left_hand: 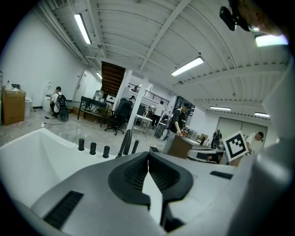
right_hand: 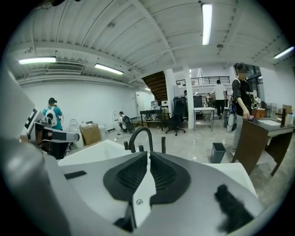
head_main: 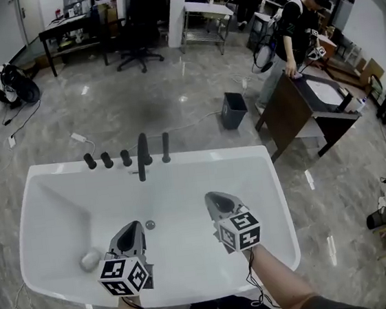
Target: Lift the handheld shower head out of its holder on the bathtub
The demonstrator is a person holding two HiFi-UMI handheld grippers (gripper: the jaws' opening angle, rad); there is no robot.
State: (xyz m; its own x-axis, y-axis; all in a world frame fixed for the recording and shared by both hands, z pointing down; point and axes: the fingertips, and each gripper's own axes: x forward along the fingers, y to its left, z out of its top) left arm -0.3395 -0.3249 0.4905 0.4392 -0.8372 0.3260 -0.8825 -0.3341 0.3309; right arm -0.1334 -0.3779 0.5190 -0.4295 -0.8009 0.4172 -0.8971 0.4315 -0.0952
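The handheld shower head (head_main: 165,147) is a slim black stick standing upright in its holder on the far rim of the white bathtub (head_main: 267,197). It stands just right of the black spout (head_main: 142,156). Both grippers hover over the tub's basin, well short of that rim. My left gripper (head_main: 134,225) is shut and holds nothing; in the left gripper view its tips (left_hand: 147,155) meet below the shower head (left_hand: 134,146). My right gripper (head_main: 212,196) is also shut and empty; its tips (right_hand: 148,153) point toward the spout (right_hand: 138,134) and the shower head (right_hand: 163,144).
Three black knobs (head_main: 106,160) stand left of the spout. A grey lump (head_main: 90,259) lies in the tub at left, near the drain (head_main: 150,224). Beyond the tub are a dark bin (head_main: 233,110), a person (head_main: 290,35) at a dark cabinet (head_main: 291,108), and a crouching person (head_main: 5,82).
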